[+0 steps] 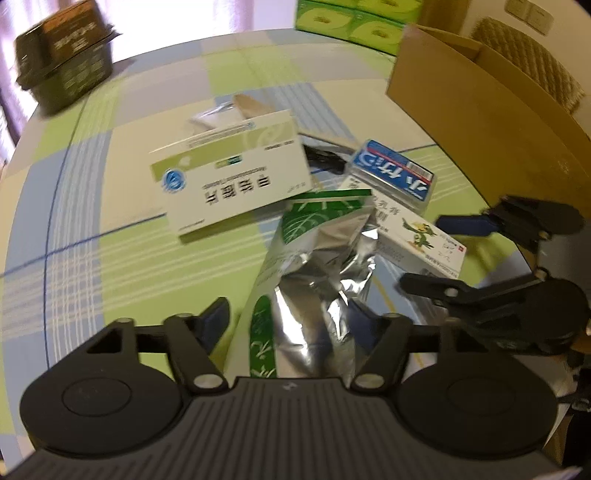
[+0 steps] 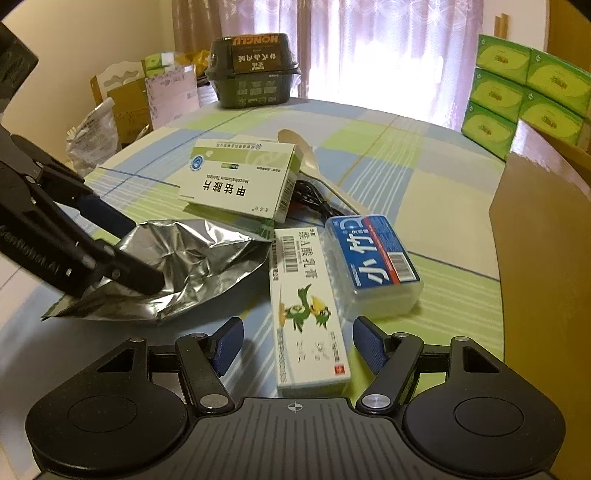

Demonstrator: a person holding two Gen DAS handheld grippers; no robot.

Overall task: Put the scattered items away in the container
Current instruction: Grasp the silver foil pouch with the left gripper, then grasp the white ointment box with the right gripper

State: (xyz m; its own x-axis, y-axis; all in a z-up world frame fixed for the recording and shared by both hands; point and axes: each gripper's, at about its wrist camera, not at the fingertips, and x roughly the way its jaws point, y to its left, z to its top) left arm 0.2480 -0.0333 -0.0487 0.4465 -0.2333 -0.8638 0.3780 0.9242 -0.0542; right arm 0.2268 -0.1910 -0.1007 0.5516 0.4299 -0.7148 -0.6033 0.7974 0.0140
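A crumpled silver and green foil pouch (image 1: 317, 258) (image 2: 192, 254) lies on the checked tablecloth, and my left gripper (image 1: 288, 314) (image 2: 144, 254) is open with a finger on each side of it. My right gripper (image 2: 299, 332) (image 1: 432, 254) is open astride a long white ointment box with a bird cartoon (image 2: 306, 295) (image 1: 417, 229). Beside that box sits a clear case with a blue label (image 2: 373, 258) (image 1: 395, 173). A green and white medicine box (image 2: 240, 177) (image 1: 229, 177) rests further back, over a wooden spoon (image 2: 310, 158) and a black cable (image 2: 314, 199). The brown cardboard box (image 2: 543, 258) (image 1: 480, 110) stands at the right.
A dark green food tub (image 2: 255, 74) (image 1: 66, 62) stands at the far side of the table. Stacked green tissue packs (image 2: 517, 92) (image 1: 354, 18) are behind the cardboard box. Boxes and bags (image 2: 122, 99) crowd the floor beyond the left edge.
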